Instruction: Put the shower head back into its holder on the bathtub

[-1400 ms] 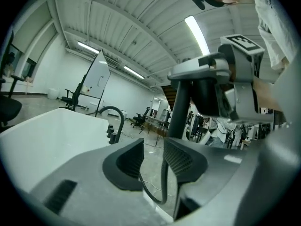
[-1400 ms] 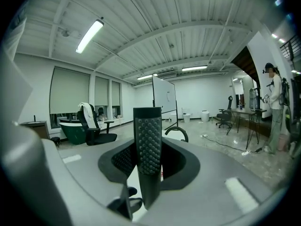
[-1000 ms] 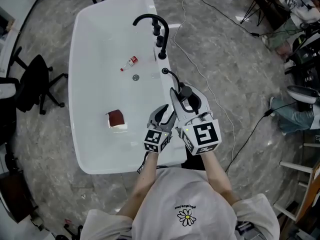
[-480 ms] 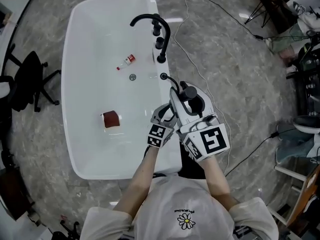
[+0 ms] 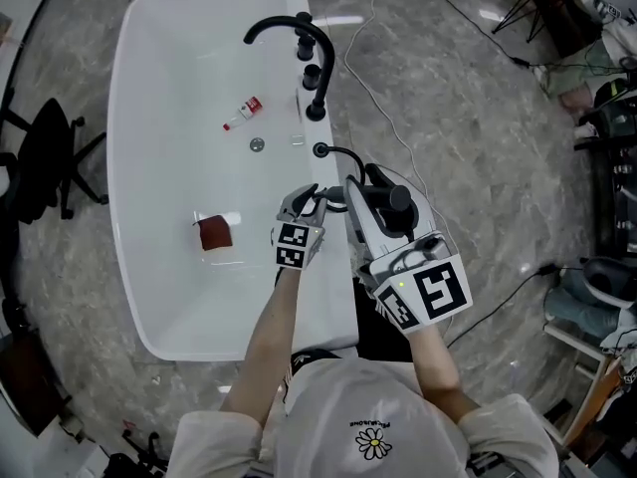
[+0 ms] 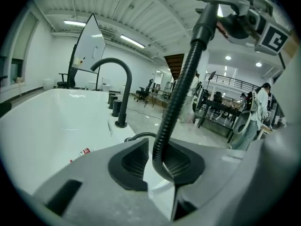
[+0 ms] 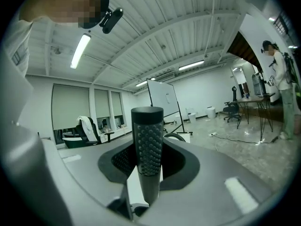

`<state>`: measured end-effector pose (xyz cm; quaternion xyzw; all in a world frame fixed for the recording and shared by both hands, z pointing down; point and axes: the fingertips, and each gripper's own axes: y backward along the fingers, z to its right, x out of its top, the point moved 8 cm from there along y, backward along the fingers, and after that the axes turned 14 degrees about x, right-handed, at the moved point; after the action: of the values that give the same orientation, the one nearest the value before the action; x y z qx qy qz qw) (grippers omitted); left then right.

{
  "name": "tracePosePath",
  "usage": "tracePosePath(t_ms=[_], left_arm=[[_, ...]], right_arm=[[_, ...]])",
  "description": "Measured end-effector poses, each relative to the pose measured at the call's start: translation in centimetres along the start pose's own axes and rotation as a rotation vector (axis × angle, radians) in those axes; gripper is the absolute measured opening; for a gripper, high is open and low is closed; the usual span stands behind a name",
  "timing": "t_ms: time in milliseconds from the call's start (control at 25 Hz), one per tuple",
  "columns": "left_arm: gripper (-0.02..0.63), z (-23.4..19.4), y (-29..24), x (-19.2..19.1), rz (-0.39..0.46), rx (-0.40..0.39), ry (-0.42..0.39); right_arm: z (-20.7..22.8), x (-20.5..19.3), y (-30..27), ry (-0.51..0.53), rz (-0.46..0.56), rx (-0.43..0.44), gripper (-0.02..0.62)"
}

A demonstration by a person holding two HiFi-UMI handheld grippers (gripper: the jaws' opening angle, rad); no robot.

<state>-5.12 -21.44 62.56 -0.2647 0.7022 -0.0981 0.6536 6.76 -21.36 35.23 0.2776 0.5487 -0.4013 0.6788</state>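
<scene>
The black stick shower head [image 7: 147, 145] stands upright between my right gripper's [image 7: 148, 166] pads, which are shut on it. In the head view that right gripper [image 5: 366, 189] hovers beside the white bathtub's right rim [image 5: 333, 297], with the shower head [image 5: 375, 179] at its tip. A black ribbed hose [image 5: 343, 152] arcs from the round holder [image 5: 320, 150] on the rim to the shower head. My left gripper [image 5: 318, 195] sits just left of it over the rim. Its jaws are closing with the hose [image 6: 176, 102] between them [image 6: 157, 161]; a thin gap shows at the left pad.
A black arched faucet [image 5: 299, 33] and two black taps [image 5: 317, 108] stand on the rim beyond the holder. In the tub lie a small red-capped bottle [image 5: 242, 113], a drain [image 5: 257, 144] and a brown-and-white block [image 5: 212, 235]. An office chair [image 5: 50, 167] stands left; cables cross the floor at right.
My left gripper has gone forward from beside the right one and sunk onto the hose near the rim. The right gripper, still gripping the shower head, has shifted a little.
</scene>
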Motion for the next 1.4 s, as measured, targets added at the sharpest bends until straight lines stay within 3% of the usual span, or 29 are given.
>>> tracePosePath(t_ms=[240, 320, 440, 560, 680, 840, 1000, 1160, 1280, 1400], left_arm=[[0.07, -1.7, -2.5, -1.9, -0.073, 0.001, 0.011], [0.041, -2.3, -3.0, -1.4, -0.059, 0.053, 0.008], [0.038, -4.9, -3.3, 1.1, 0.026, 0.191, 0.027], [0.038, -8.4, -2.7, 4.7, 0.111, 0.297, -0.04], [0.036, -11.4, -1.7, 8.7, 0.213, 0.37, -0.09], [0.035, -13.6, -0.1, 13.0, 0.341, 0.423, -0.057], [0.035, -13.2, 0.5, 16.3, 0.449, 0.412, -0.002], [0.034, -11.7, 0.3, 19.6, 0.528, 0.347, 0.024], [0.034, -9.7, -0.8, 20.5, 0.522, 0.28, 0.026], [0.035, -7.8, -1.9, 18.8, 0.467, 0.224, 0.041]], right_arm=[[1.4, 0.5, -0.1, -0.022, 0.034, -0.003, 0.12], [2.1, 0.6, 0.0, -0.009, 0.034, -0.016, 0.12], [3.4, 0.6, 0.4, -0.002, 0.035, -0.047, 0.12], [4.1, 0.4, 0.7, -0.034, 0.052, -0.064, 0.12], [3.6, 0.3, 0.5, -0.038, 0.061, -0.054, 0.12], [1.8, 1.3, -0.1, 0.013, 0.066, -0.023, 0.119], [1.1, 3.1, 0.0, 0.075, 0.082, -0.032, 0.118], [0.7, 4.7, 0.8, 0.109, 0.102, -0.06, 0.118], [0.6, 5.2, 1.4, 0.14, 0.095, -0.098, 0.118], [0.7, 4.8, 1.8, 0.141, 0.079, -0.119, 0.118]])
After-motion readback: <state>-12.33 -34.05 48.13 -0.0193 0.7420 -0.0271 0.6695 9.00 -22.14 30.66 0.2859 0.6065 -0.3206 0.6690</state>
